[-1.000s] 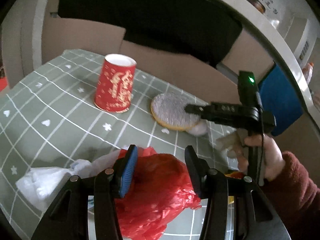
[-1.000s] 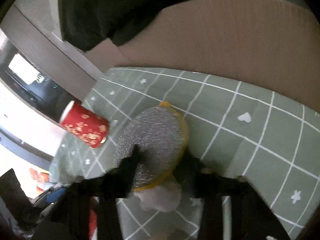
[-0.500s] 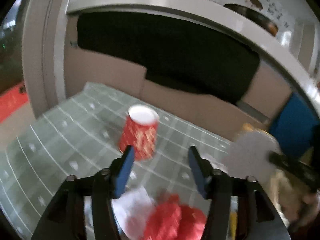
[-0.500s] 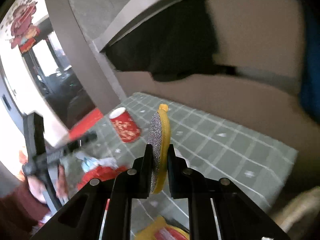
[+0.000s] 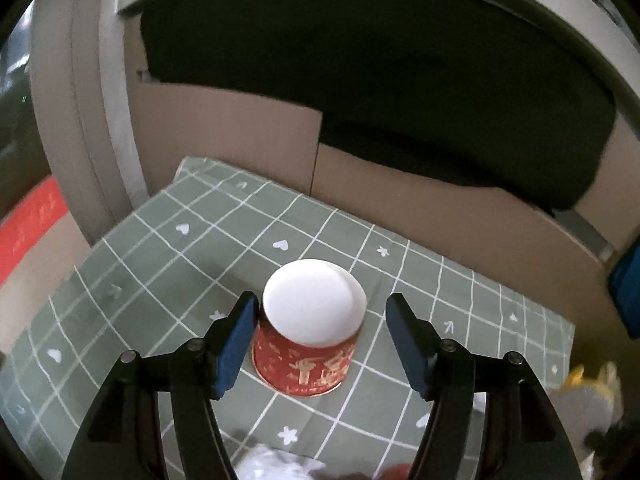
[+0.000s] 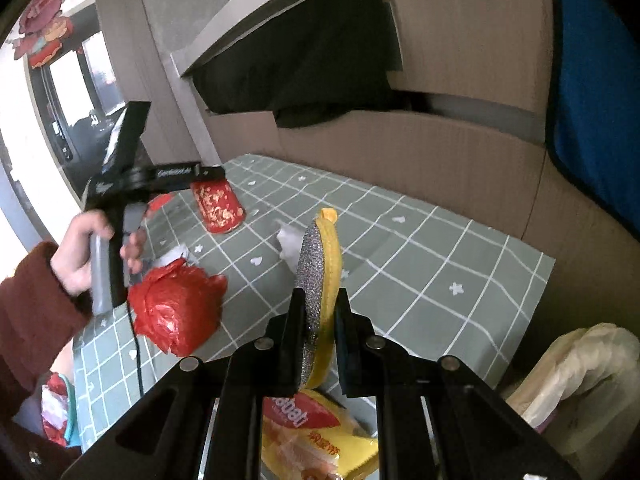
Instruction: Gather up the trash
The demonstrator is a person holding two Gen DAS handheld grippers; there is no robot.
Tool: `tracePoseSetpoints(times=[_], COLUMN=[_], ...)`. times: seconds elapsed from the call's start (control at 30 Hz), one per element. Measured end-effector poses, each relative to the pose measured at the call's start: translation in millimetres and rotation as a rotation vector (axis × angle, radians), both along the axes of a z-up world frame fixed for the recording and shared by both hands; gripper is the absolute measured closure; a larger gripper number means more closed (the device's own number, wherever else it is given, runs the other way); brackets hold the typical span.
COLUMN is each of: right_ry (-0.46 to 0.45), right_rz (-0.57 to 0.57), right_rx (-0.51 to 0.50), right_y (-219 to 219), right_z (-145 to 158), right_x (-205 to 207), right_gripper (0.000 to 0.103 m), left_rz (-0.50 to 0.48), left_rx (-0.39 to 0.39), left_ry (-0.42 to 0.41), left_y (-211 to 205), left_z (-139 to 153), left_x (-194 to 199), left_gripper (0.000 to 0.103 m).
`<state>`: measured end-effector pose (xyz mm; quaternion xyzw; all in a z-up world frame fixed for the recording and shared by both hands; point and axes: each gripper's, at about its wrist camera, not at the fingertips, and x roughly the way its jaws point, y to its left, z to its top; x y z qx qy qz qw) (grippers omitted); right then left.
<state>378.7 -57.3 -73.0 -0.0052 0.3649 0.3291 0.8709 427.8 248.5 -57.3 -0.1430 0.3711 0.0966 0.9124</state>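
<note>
The left gripper (image 5: 318, 334) has just been opening and stands wide, its blue-padded fingers (image 5: 236, 338) on either side of an upside-down red paper cup (image 5: 310, 330) with gold print; the pads look clear of its wall, though the left one sits very close. The right gripper (image 6: 319, 316) is clamped on a round scouring pad (image 6: 318, 276), silver mesh on one face and yellow on the other, held on edge above the table. The cup stands on a grey-green tablecloth (image 5: 168, 264) ruled in white squares with small hearts and stars. In the right wrist view a crumpled red plastic bag (image 6: 176, 308) lies near the person's left hand (image 6: 86, 256), a white tissue wad (image 6: 290, 242) sits just behind the pad, and a yellow snack wrapper (image 6: 320, 436) shows below the fingers. Brown cardboard panels (image 5: 440, 208) wall the table's far side; above them hangs dark cloth (image 5: 380, 80); a blue fabric (image 6: 596, 92) hangs at right; a pale plastic bag (image 6: 580, 364) rests beside the table edge.
</note>
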Motion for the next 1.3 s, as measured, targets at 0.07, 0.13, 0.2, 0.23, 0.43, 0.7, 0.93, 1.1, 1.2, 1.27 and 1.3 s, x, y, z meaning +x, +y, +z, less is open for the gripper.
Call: tracePoseSetpoints(times=[0.07, 0.13, 0.2, 0.23, 0.43, 0.7, 0.93, 1.1, 1.2, 1.27, 1.3], right_ry=[-0.005, -0.018, -0.019, -0.018, -0.025, -0.093, -0.201, -0.251, -0.278, -0.302, -0.314], right_rz=[0.009, 0.01, 0.019, 0.023, 0.042, 0.081, 0.006, -0.072, -0.124, -0.162, -0.182], right_rx=[-0.011, -0.02, -0.015, -0.012, -0.036, -0.029, -0.029, -0.007, 0.001, -0.006, -0.007], right_y=[-0.3, 0.3, 2.2, 3.2, 22.1, 25.9, -0.8, -35.4, -61.0, -78.3, -88.0], right_z=[-2.3, -4.0, -5.3, -6.1, -12.9, 15.9, 57.1, 81.6, 93.0, 99.5, 102.9], right_x=[-3.8, -5.9, -7.1, -7.5, -1.8, -16.2, -49.6, -77.9, -94.8, -106.5, -112.8], right_gripper=[0.09, 0.087, 0.086, 0.085, 0.07, 0.09, 0.09, 0.09, 0.09, 0.09, 0.09], left_rz=[0.019, 0.036, 0.04, 0.043, 0.014, -0.08, -0.166, -0.25, -0.3, -0.334, -0.352], left_rx=[-0.03, -0.065, -0.083, -0.088, -0.07, 0.071, 0.07, 0.029, 0.013, 0.007, 0.0], left_ry=[0.012, 0.025, 0.013, 0.007, -0.046, -0.205, -0.288, -0.308, -0.316, -0.322, -0.327], left_y=[4.7, 9.6, 11.5, 12.6, 3.6, -46.4, -97.9, -139.0, -166.9, -185.5, -195.0], left_z=[-4.4, -8.2, -9.5, -9.6, -1.5, 52.5, 91.0, 101.0, 103.9, 105.4, 107.1], left_x=[2.9, 3.5, 0.8, -1.8, -20.9, -84.3, -138.5, -164.7, -176.3, -181.2, -182.9], left_gripper=[0.039, 0.043, 0.043, 0.043, 0.044, 0.044, 0.044, 0.044, 0.044, 0.044, 0.044])
